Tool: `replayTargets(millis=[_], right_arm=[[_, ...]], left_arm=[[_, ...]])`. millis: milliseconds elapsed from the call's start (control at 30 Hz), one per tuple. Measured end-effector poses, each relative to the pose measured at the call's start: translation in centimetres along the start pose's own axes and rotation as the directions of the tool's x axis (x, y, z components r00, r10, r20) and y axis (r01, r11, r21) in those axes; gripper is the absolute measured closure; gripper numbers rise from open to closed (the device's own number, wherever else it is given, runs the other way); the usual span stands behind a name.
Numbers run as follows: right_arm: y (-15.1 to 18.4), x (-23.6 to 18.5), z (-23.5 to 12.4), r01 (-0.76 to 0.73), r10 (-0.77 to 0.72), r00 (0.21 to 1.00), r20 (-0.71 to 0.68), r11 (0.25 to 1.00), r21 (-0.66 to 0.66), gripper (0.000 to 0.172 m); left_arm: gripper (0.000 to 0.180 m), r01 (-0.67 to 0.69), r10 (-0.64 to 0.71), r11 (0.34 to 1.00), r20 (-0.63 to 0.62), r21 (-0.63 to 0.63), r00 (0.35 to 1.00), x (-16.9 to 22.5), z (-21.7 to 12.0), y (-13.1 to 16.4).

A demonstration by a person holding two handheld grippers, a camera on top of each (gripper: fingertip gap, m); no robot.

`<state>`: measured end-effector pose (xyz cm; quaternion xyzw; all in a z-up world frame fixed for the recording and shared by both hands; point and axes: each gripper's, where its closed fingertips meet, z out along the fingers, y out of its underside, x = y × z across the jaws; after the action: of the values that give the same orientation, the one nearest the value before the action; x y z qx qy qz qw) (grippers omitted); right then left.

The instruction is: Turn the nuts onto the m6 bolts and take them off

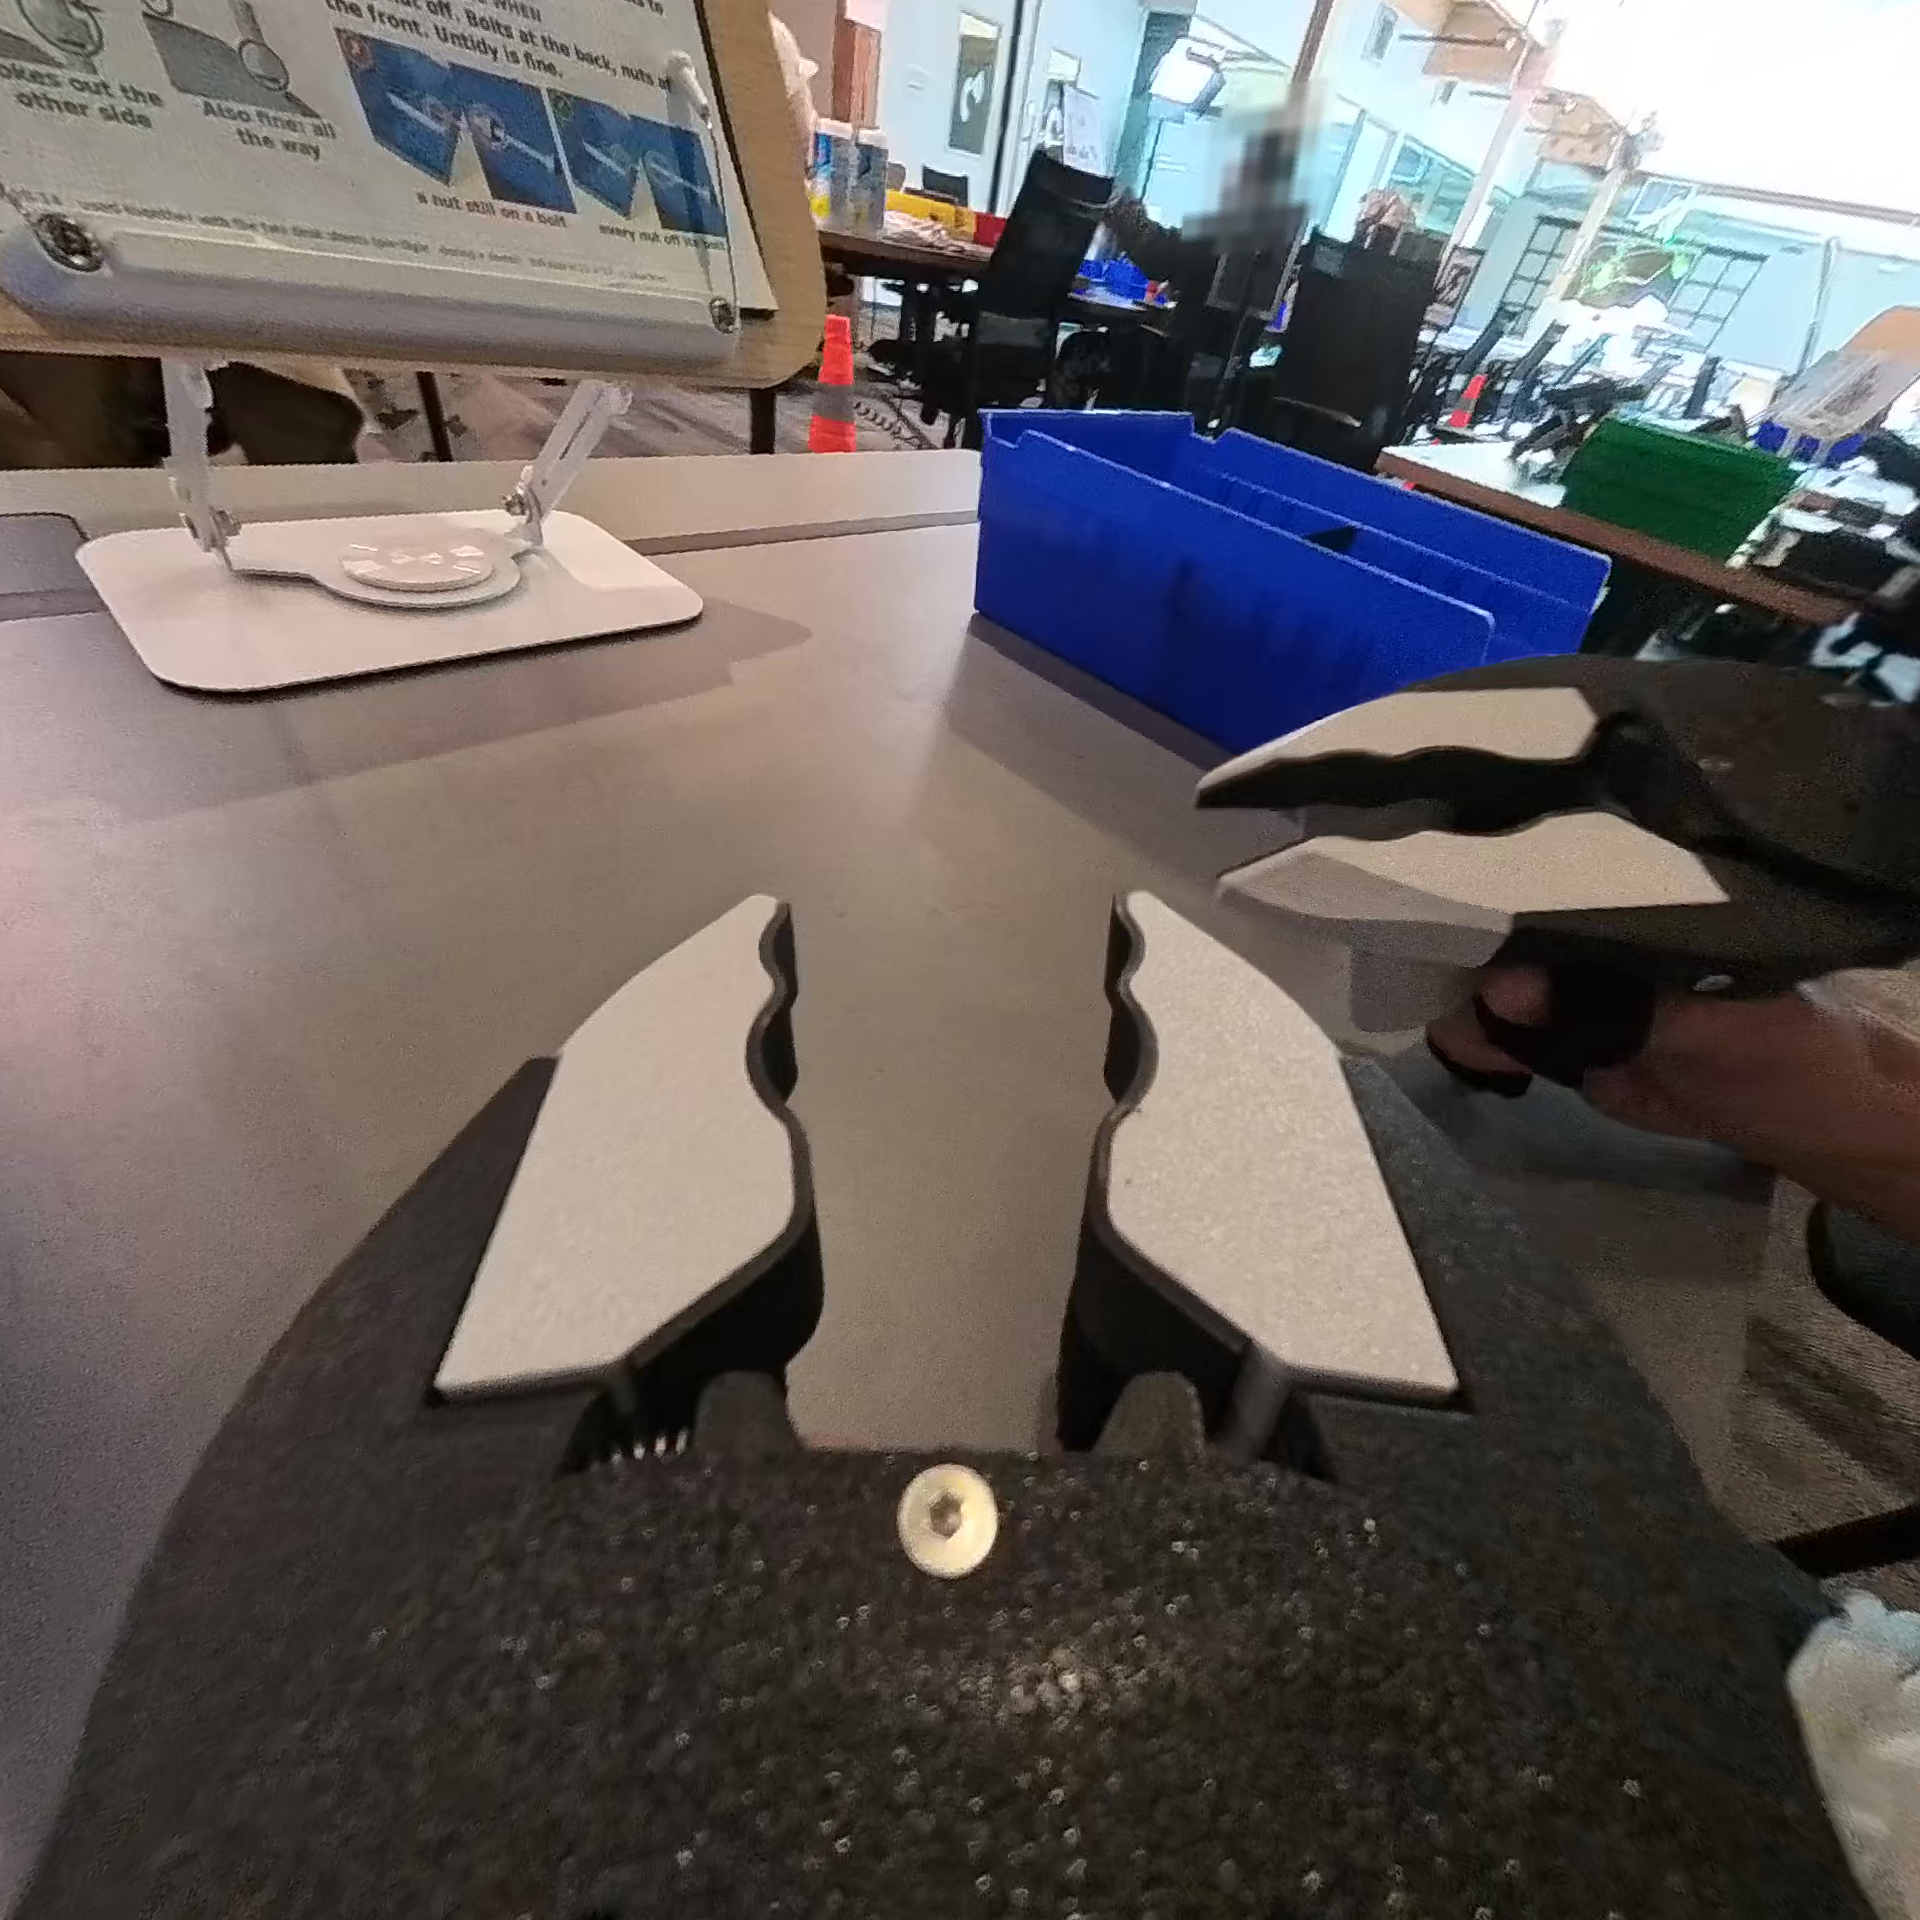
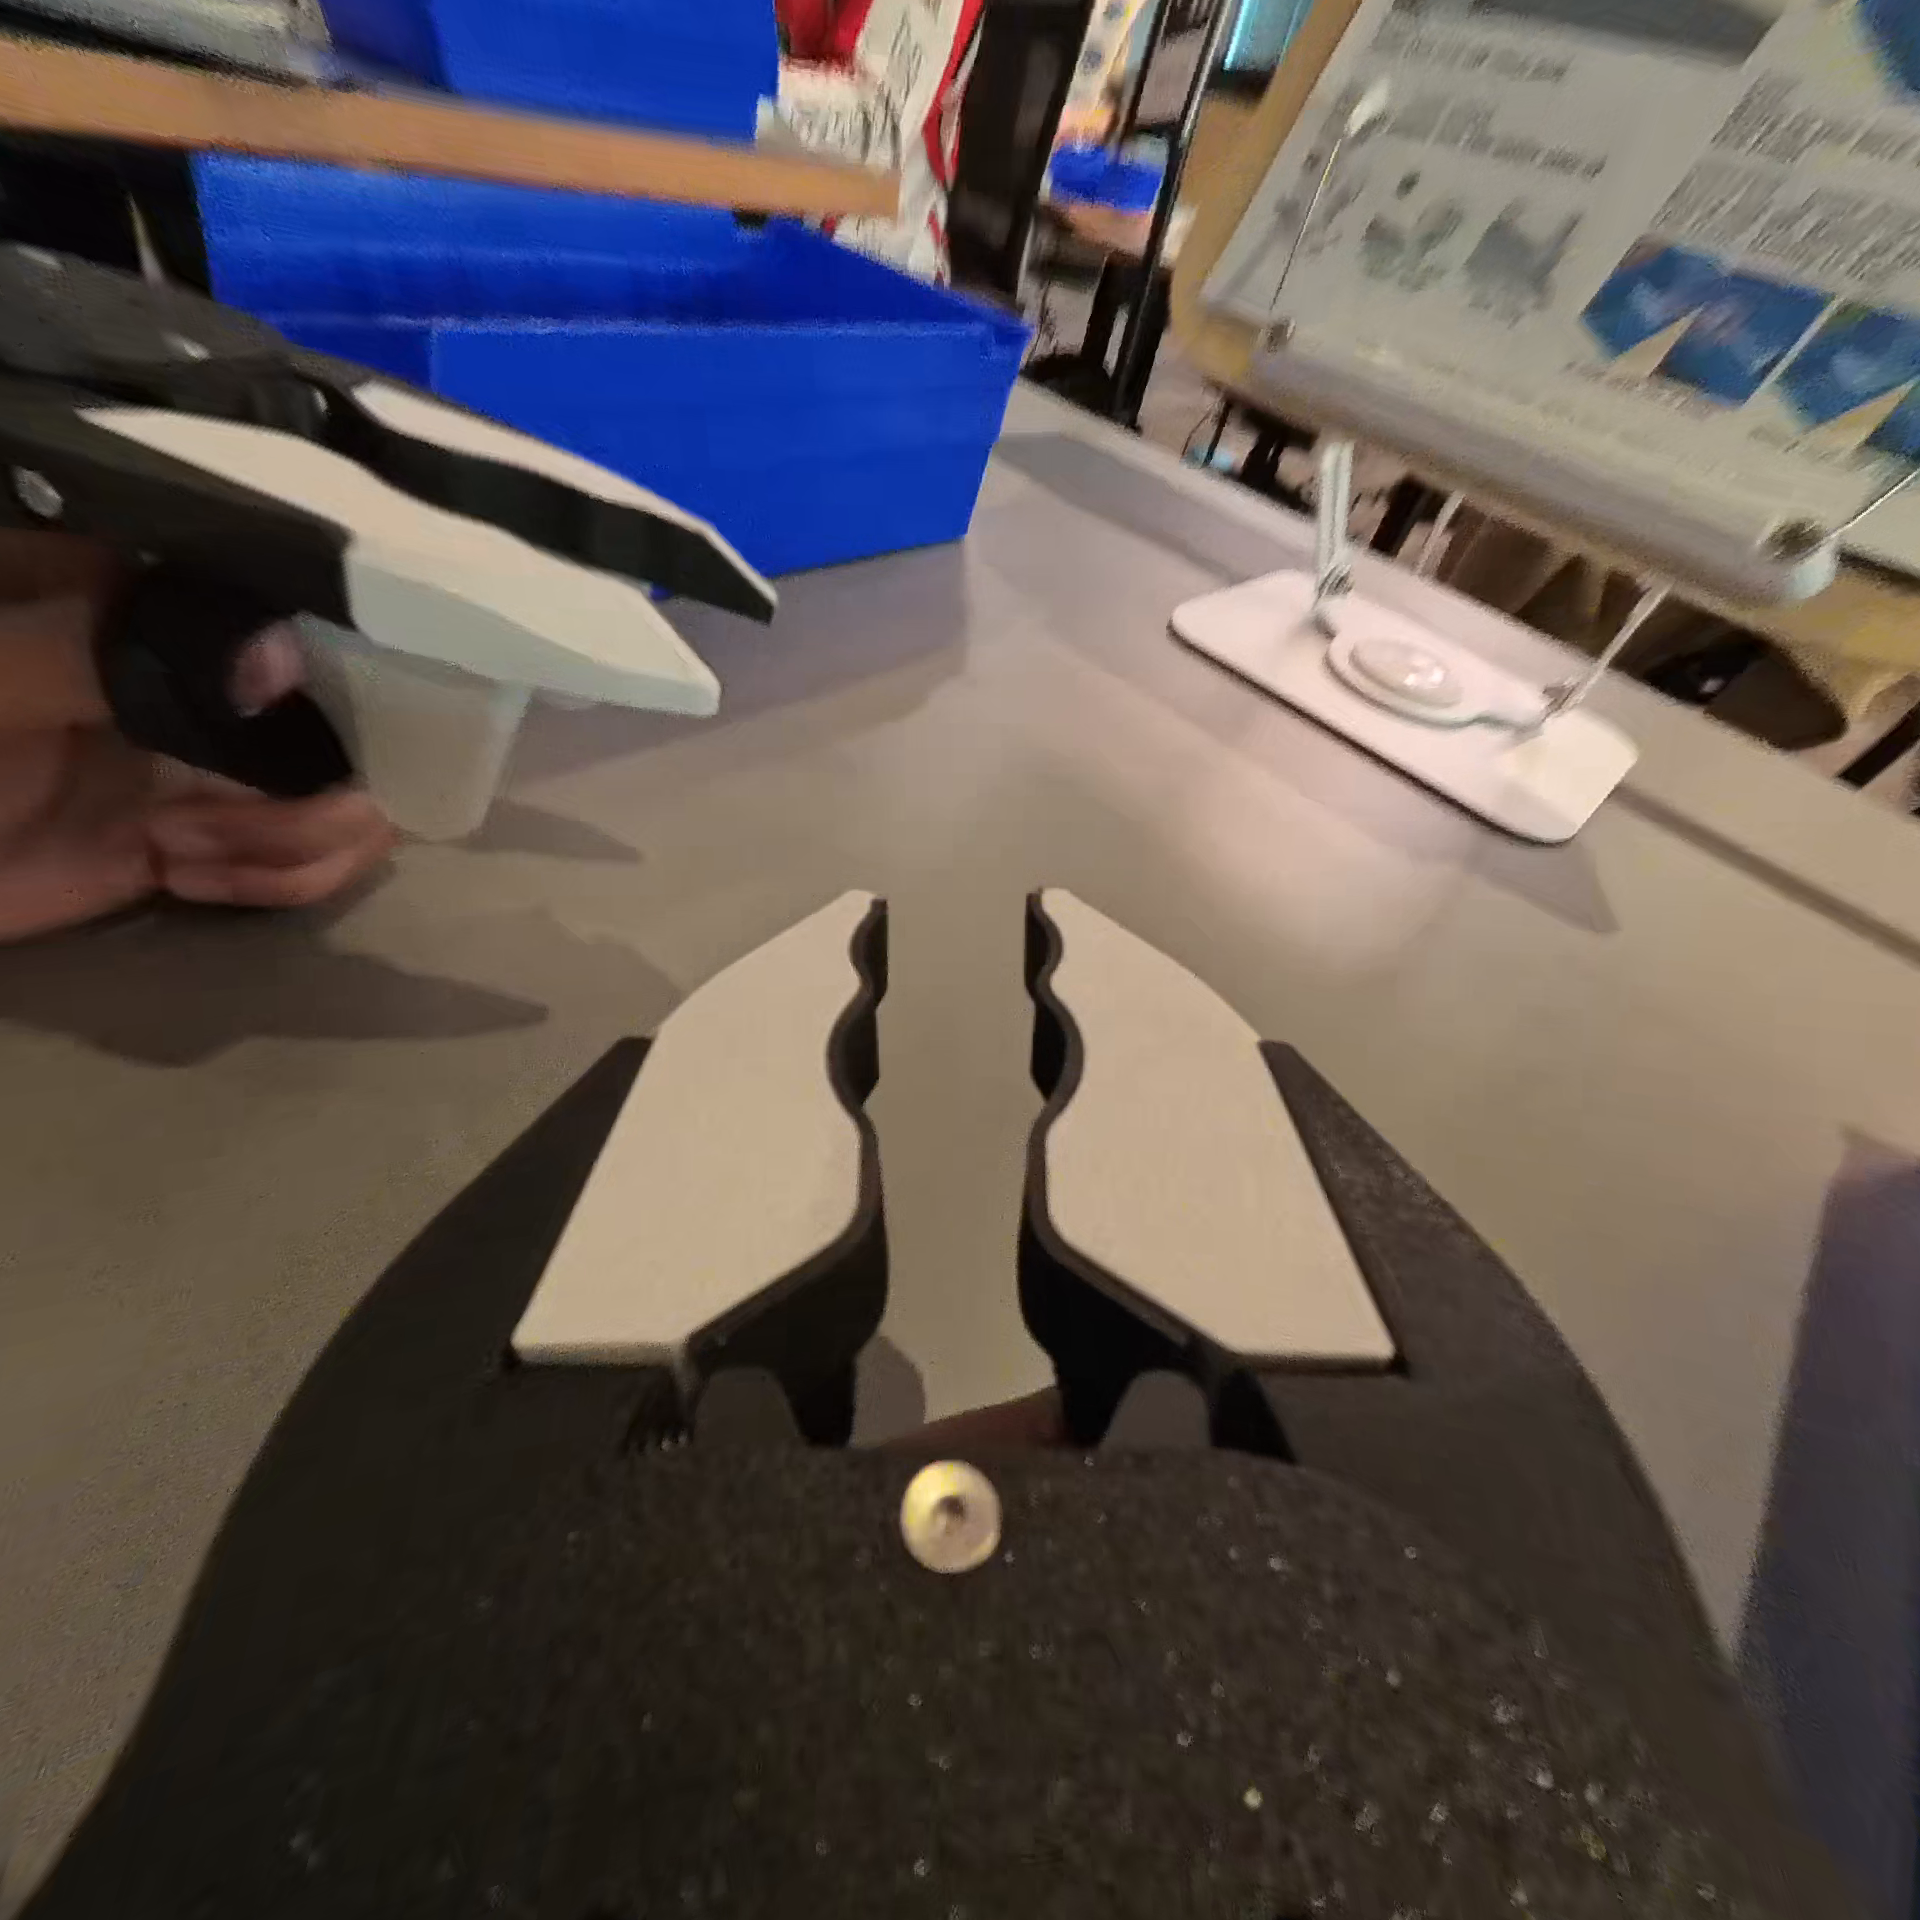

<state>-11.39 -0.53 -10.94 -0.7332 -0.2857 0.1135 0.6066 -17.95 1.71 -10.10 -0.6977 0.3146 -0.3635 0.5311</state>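
My left gripper (image 1: 951, 920) is open and empty above the grey table (image 1: 520, 883). It also shows in the right wrist view (image 2: 727, 623) at the left, held by a hand. My right gripper (image 2: 956, 914) is open with a narrower gap and nothing between its pads. It also shows in the left wrist view (image 1: 1231, 836) at the right, held by a hand. A blue bin (image 1: 1247, 582) stands on the table beyond both grippers; it also shows in the right wrist view (image 2: 727, 416). Its inside is hidden. No nuts or bolts are in view.
An instruction sheet on a white stand (image 1: 384, 592) stands at the far left of the table, and shows in the right wrist view (image 2: 1434, 686) at the right. Other tables, chairs and an orange cone (image 1: 834, 390) are in the room behind.
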Motion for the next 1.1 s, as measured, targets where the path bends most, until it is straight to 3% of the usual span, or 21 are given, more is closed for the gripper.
replayTargets(millis=[200, 300, 367, 467, 567, 700, 800, 933, 1100], right_arm=[[-0.9, 1.1, -1.3, -0.007, 0.014, 0.998, -0.06, 0.994, 0.11, 0.151], [-0.8, 1.6, -1.4, -0.095, 0.1, 0.995, -0.028, 0.988, 0.123, 0.153], [-0.7, 2.0, -1.5, -0.147, 0.15, 0.989, -0.013, 0.98, 0.132, 0.153], [-0.7, 2.3, -1.7, -0.217, 0.216, 0.976, 0.022, 0.966, 0.138, 0.154], [-0.6, 2.1, -1.7, -0.228, 0.224, 0.974, 0.042, 0.964, 0.133, 0.154], [-0.8, 1.2, -1.4, -0.173, 0.167, 0.984, 0.054, 0.977, 0.121, 0.154], [-0.8, 0.6, -1.1, -0.12, 0.115, 0.992, 0.052, 0.986, 0.113, 0.154], [-0.8, 0.4, -1.0, -0.105, 0.1, 0.993, 0.056, 0.989, 0.108, 0.156], [-0.8, 0.5, -1.1, -0.132, 0.124, 0.99, 0.071, 0.985, 0.109, 0.156]], left_arm=[[0.126, 0.003, -0.001, 1.0, 0.104, -0.021, 0.995, -1.2, -0.2, 0.3], [0.129, 0.061, -0.058, 0.998, 0.172, -0.013, 0.983, -2.2, -1.1, -0.7], [0.127, 0.125, -0.116, 0.992, 0.23, -0.023, 0.966, -3.2, -3.0, -3.0], [0.127, 0.188, -0.155, 0.982, 0.446, -0.032, 0.882, -8.5, -7.8, -8.1], [0.125, 0.397, -0.269, 0.906, 0.526, -0.146, 0.807, -14.1, -10.4, -9.8], [0.133, 0.663, -0.433, 0.709, 0.593, -0.241, 0.679, -19.5, -10.2, -6.8], [0.133, 0.735, -0.377, 0.6, 0.699, -0.316, 0.608, -22.6, -9.6, -2.8], [0.133, 0.817, -0.394, 0.444, 0.738, -0.369, 0.548, -23.1, -7.9, 1.5], [0.14, 0.817, -0.283, 0.414, 0.797, -0.401, 0.534, -24.3, -7.9, 3.9]])
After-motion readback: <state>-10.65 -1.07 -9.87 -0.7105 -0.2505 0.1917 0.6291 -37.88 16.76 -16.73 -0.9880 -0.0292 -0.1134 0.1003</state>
